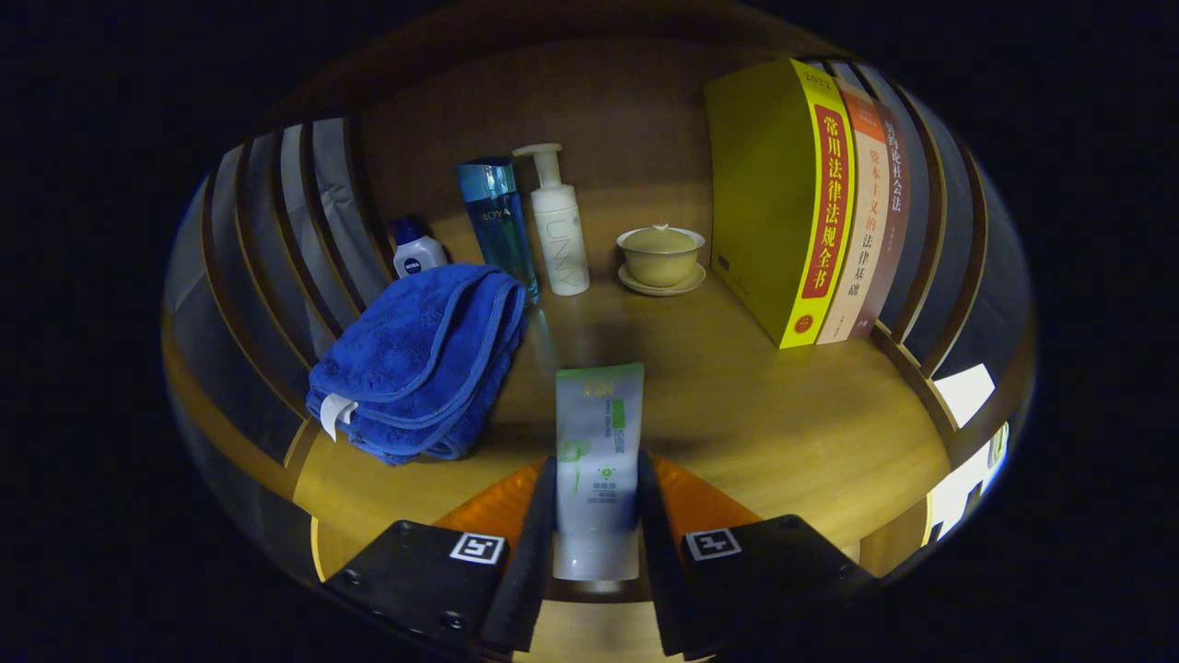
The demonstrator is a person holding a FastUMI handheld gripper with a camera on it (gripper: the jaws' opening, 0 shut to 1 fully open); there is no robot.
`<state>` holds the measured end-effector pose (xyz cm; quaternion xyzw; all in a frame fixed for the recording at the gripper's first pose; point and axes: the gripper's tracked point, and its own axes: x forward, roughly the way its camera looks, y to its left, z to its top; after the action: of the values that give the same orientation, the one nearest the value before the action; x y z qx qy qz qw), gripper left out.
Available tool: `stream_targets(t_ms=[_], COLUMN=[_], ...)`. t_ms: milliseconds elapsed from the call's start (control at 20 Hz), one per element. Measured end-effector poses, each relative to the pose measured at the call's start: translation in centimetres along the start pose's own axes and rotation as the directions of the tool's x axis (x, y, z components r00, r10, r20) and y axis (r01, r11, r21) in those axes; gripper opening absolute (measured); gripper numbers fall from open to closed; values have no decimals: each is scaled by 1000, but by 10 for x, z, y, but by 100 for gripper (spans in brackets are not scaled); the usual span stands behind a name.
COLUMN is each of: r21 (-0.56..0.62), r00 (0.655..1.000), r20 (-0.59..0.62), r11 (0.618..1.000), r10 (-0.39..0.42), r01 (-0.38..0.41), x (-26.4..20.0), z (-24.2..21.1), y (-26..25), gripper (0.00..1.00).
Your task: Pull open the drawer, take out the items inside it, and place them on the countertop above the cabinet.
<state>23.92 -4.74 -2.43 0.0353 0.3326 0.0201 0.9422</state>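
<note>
Both fingers of the gripper (pixel 597 516) clamp a white-and-green tube (pixel 597 451) — beyond stand ROYA (pixel 498 226), UNNY (pixel 559 226) and NIVEA (pixel 417 249) bottles.

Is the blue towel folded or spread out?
Folded: the blue towel lies in stacked layers beside the tube that the claw grips.

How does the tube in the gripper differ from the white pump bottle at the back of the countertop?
The tube is clamped between the gripper fingers; the pump bottle stands free beside the blue bottle. The tube is flat with green print and a crimped end; the pump bottle is round with a pump head. Both are mainly white.
</note>
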Motion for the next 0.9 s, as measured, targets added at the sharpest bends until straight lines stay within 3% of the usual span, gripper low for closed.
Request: stream_targets(t_ms=[300, 550, 700, 900], r21=[26, 16, 14, -16], r00=[999, 996, 987, 974], r20=[23, 87, 157, 224], r11=[999, 999, 999, 999], r10=[23, 34, 46, 37], r01=[-24, -36, -49, -34], x=[-3, -22, -44, -79], z=[2, 13, 21, 24], y=[4, 9, 13, 15], gripper=[61, 70, 77, 96])
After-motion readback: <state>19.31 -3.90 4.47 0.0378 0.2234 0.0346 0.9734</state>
